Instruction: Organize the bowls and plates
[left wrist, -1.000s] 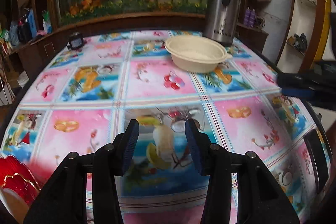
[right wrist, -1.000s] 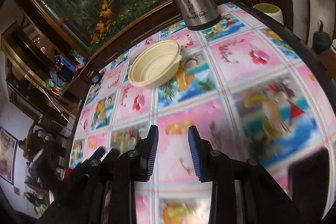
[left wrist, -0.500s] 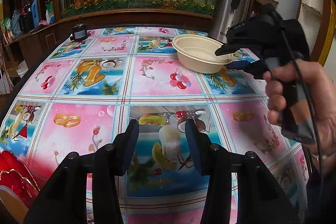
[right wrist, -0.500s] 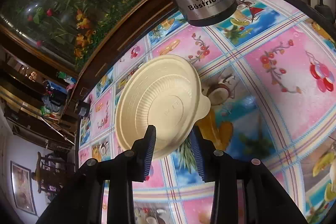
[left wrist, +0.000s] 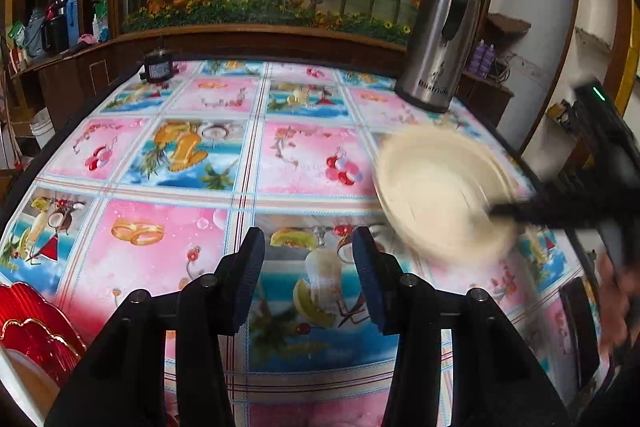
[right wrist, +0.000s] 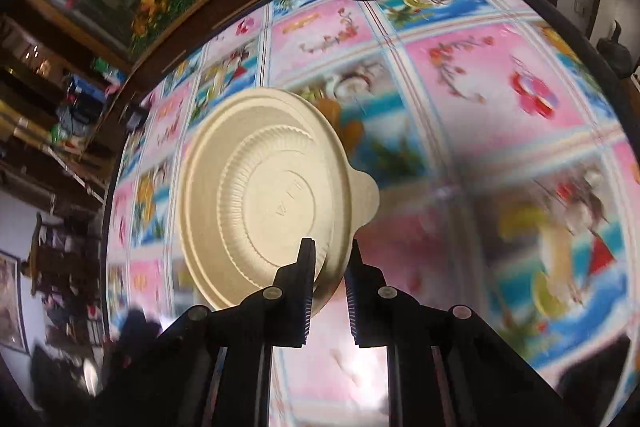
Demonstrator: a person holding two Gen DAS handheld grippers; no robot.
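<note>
— Right claw [right wrist: 329, 269]?
— Its jaws have just been closing and now pinch the cream bowl's [right wrist: 264, 203] rim; the bowl is tilted, near the tabletop's [left wrist: 168, 251] right edge, before the steel flask [left wrist: 438, 39].
— Left claw [left wrist: 308, 263]?
— Parted, grasping nothing.

The right tool [right wrist: 329, 281] has just been closing; its jaws now pinch a bowl's [right wrist: 264, 199] rim, pointing steeply down. The hand [left wrist: 618, 301] gripping it shows blurred near the counter's [left wrist: 168, 259] right edge. The left tool [left wrist: 308, 275] points downward, jaws parted with nothing between them.
</note>
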